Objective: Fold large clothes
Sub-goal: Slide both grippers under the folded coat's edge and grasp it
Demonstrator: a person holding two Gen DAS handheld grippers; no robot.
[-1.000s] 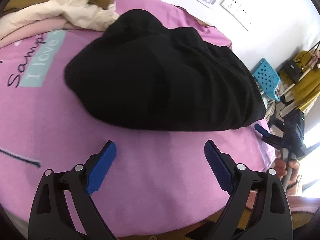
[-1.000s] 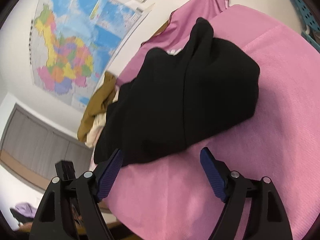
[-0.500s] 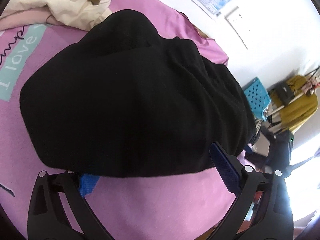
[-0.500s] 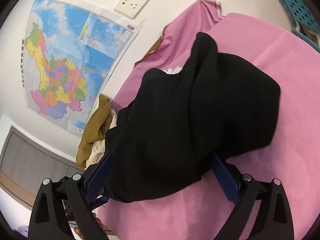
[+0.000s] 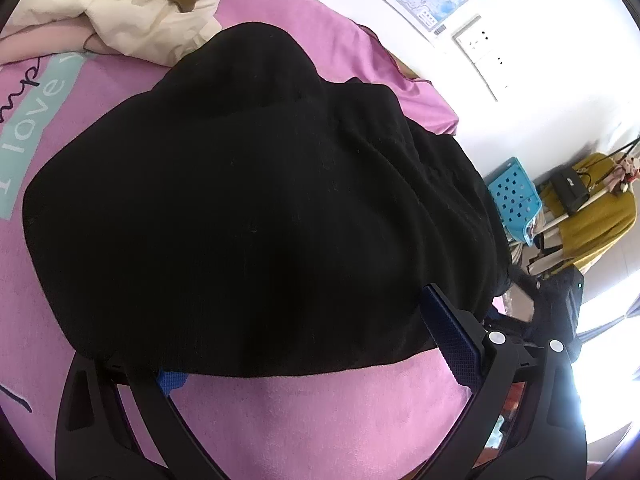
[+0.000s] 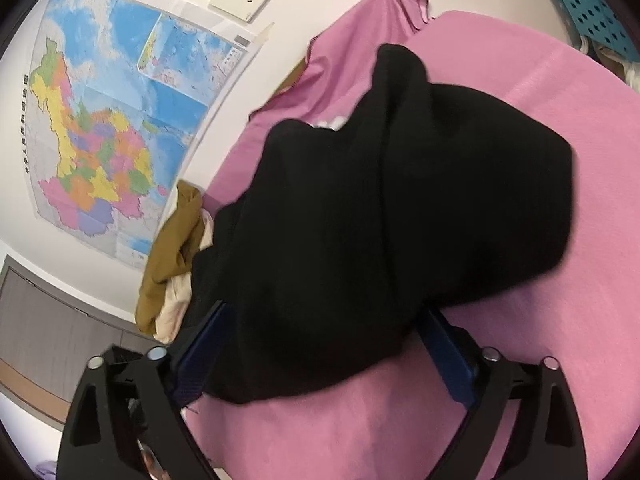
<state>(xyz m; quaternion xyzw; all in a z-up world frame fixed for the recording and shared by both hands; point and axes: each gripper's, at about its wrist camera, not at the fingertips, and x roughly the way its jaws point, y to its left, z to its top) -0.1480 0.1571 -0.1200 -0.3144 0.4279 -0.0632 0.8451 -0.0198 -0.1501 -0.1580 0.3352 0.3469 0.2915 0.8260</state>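
A large black garment lies bunched and partly folded on the pink cloth that covers the table. It also shows in the right wrist view. My left gripper is open, its blue pads spread on either side of the garment's near edge, and the left pad is mostly hidden under the fabric. My right gripper is open too, its pads straddling the garment's other end, with fabric draped between the jaws.
A pile of cream and mustard clothes lies at the far end of the table, also seen in the right wrist view. A blue perforated basket and a yellow garment stand beyond the table edge. A wall map hangs behind.
Both grippers have moved forward to the black garment, from clear of its edges to having the fabric between their open jaws. The garment itself has hardly shifted.
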